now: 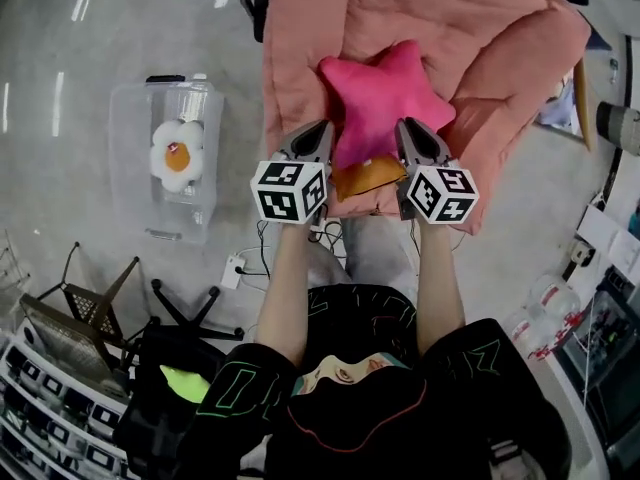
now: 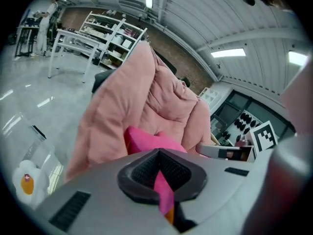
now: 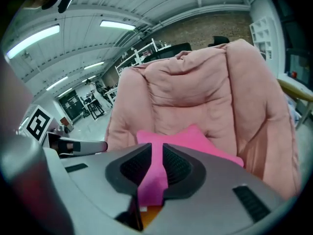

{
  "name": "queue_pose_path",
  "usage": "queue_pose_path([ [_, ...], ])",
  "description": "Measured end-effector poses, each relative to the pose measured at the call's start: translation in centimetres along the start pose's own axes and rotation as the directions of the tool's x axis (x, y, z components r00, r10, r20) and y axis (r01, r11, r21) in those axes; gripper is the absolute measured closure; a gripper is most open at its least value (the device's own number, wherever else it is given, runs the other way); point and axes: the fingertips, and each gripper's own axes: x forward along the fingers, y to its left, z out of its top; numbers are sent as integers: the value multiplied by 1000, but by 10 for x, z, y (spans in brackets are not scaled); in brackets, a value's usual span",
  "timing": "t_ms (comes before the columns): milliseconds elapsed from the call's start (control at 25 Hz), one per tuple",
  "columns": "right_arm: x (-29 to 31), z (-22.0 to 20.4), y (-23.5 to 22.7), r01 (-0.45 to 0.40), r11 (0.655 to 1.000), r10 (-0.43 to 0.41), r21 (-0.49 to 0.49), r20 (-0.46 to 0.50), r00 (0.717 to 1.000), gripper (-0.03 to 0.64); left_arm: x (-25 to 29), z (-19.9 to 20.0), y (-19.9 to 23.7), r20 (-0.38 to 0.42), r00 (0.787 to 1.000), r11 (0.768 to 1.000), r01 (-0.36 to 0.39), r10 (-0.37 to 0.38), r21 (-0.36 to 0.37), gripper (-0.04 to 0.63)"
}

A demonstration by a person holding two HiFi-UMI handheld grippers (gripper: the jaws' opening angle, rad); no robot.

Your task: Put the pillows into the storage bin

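A bright pink star pillow [image 1: 380, 93] lies against the seat of a salmon-pink padded chair [image 1: 500, 58]. An orange part [image 1: 365, 176] shows under its near edge. My left gripper [image 1: 325, 136] is shut on the pillow's left point, with a thin fold of pink fabric [image 2: 164, 190] pinched between its pads. My right gripper [image 1: 405, 133] grips the right point, and pink fabric [image 3: 154, 175] fills the narrow gap between its pads. On the floor to the left stands the clear storage bin [image 1: 130, 138]. A white flower pillow [image 1: 177, 154] lies inside it.
A black chair base [image 1: 190, 313] and a wire rack [image 1: 70, 318] stand on the floor near the person's left side. A white power strip with cables [image 1: 236, 266] lies between the bin and the chair. Shelving [image 2: 110, 38] lines the far wall.
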Motion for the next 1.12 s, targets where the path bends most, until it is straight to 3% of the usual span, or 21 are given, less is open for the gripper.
queue_pose_path([
  [160, -14, -28, -58, 16, 996, -11, 87, -57, 998, 448, 44, -21, -28, -101, 995, 999, -10, 15, 50, 512],
  [320, -11, -62, -100, 3, 983, 23, 182, -142, 990, 306, 78, -47, -32, -230, 970, 994, -60, 80, 92, 237],
  [440, -6, -85, -124, -19, 968, 67, 249, -187, 980, 251, 97, -66, -31, -296, 948, 992, -101, 119, 76, 150],
  [560, 0, -99, -143, -92, 927, 160, 364, -160, 974, 204, 112, -78, -40, -304, 950, 997, -82, 76, -6, 150],
  [680, 3, -101, -152, -173, 885, 234, 433, -93, 968, 198, 122, -83, -54, -287, 958, 998, -41, 25, -51, 195],
  [800, 12, -102, -138, -180, 879, 241, 442, -84, 967, 220, 115, -79, -46, -276, 960, 999, -40, 36, -11, 232],
  [960, 7, -100, -126, -176, 894, 235, 413, -97, 967, 315, 106, -76, -52, -246, 968, 998, -37, 49, 54, 276],
  [1120, -21, -83, -114, -184, 905, 223, 383, -59, 973, 334, 81, -60, -75, -197, 980, 995, -22, 40, 94, 282],
])
